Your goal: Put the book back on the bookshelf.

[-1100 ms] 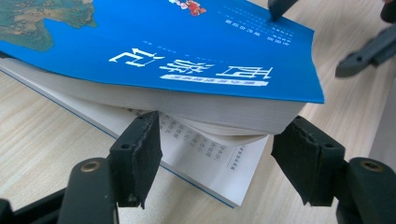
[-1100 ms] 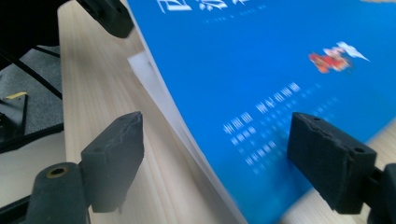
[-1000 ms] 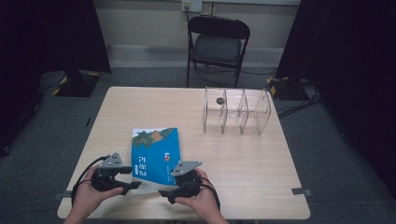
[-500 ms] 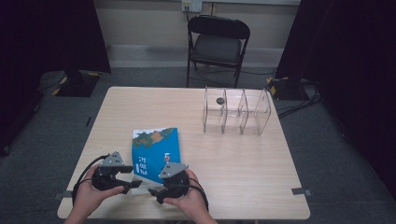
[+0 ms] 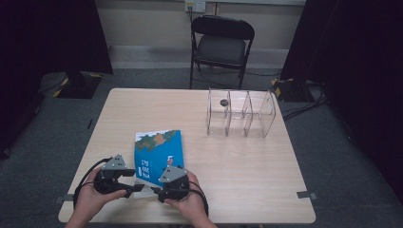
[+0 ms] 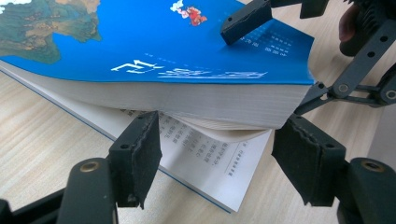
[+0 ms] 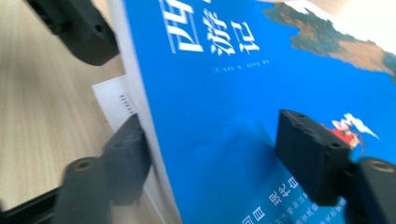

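High view: A blue book (image 5: pixel 159 154) lies on the wooden table (image 5: pixel 237 180) near its front edge, left of centre. The left gripper (image 5: pixel 127 186) sits at the book's front left corner; the right gripper (image 5: pixel 159 189) sits at its front edge, just beside the left one. A clear divided organizer (image 5: pixel 241 114) stands near the far right corner, well apart from the book. A black folding chair (image 5: pixel 222 47) stands beyond the far edge.

Left gripper view: The jaws stand about half open, facing the page edge of the book (image 6: pixel 154 56). The upper block of pages and the cover are raised off the lower pages. Neither pad presses on the book. The right gripper (image 6: pixel 261 18) has one jaw tip on the cover.

Right gripper view: The jaws have just been closing, with the book (image 7: pixel 224 116) between them. One jaw rests on the cover; the other is under the raised edge. Whether the pads grip firmly cannot be told.
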A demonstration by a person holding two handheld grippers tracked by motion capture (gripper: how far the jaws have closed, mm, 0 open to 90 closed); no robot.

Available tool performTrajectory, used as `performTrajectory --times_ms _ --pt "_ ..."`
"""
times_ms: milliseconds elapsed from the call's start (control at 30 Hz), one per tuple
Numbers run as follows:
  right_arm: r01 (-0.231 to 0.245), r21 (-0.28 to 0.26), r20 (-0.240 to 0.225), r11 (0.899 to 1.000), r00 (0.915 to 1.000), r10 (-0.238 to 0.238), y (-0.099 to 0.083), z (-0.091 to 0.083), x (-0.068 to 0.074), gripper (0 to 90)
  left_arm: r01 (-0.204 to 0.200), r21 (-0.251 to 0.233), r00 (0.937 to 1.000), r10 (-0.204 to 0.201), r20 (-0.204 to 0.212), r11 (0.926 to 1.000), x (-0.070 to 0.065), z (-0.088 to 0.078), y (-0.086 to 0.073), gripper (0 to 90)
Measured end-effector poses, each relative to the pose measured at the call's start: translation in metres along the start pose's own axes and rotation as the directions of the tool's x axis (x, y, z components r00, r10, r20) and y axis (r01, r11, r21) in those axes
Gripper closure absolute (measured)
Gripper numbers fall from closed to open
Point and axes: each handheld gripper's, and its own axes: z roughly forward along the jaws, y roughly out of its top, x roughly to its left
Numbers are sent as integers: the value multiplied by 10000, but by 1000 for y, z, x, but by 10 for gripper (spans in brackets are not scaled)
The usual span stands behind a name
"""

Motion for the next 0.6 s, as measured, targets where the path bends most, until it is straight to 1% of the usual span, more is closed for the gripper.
performTrajectory --times_ms 67,133,167,200,233,267,300,333,367,433,500,567,600 --pt "155 -36 -71 9999 9999 -155 1 -2 1 402 -202 138 9997 204 -151 9997 -1 1 0 324" --pt "137 -46 -148 9999 9998 -138 2 -5 1 489 -326 171 9992 330 -227 9993 -1 2 -1 322" --pt "183 -48 -151 9998 9997 -184 3 -6 1 521 -283 201 9993 288 -219 9994 -1 3 -2 314" --pt "90 -26 -190 10000 9998 -91 4 -6 1 544 -289 189 9993 293 -239 9994 0 3 -3 307" --pt "6 -25 -209 10000 9998 -7 5 -7 1 582 -245 60 9995 246 -212 9997 0 4 -5 303" --pt "-90 6 -232 10000 9997 90 7 -8 0 623 -304 26 9993 304 -207 9995 0 4 -5 300" --pt "-192 35 -198 9998 9996 192 8 -9 0 646 -293 -106 9994 291 -193 9995 0 3 -6 297" --pt "-319 65 -136 9995 9994 320 9 -10 0 658 -492 -80 9985 490 -254 9988 1 2 -6 290" --pt "-396 137 -83 9991 9992 397 11 -11 0 672 -438 -138 9988 435 -215 9989 0 3 -7 265" --pt "-556 208 4 9982 9985 556 13 -12 0 698 -602 -98 9979 599 -256 9981 0 2 -10 235" --pt "-656 332 22 9973 9978 656 16 -15 -1 720 -672 -92 9976 670 -194 9977 0 2 -14 220" --pt "-627 497 69 9968 9980 624 19 -16 -2 727 -670 -80 9977 669 -130 9977 0 2 -17 209" --pt "-663 539 96 9963 9978 659 20 -16 -2 730 -621 -215 9981 620 -56 9978 0 2 -18 207"
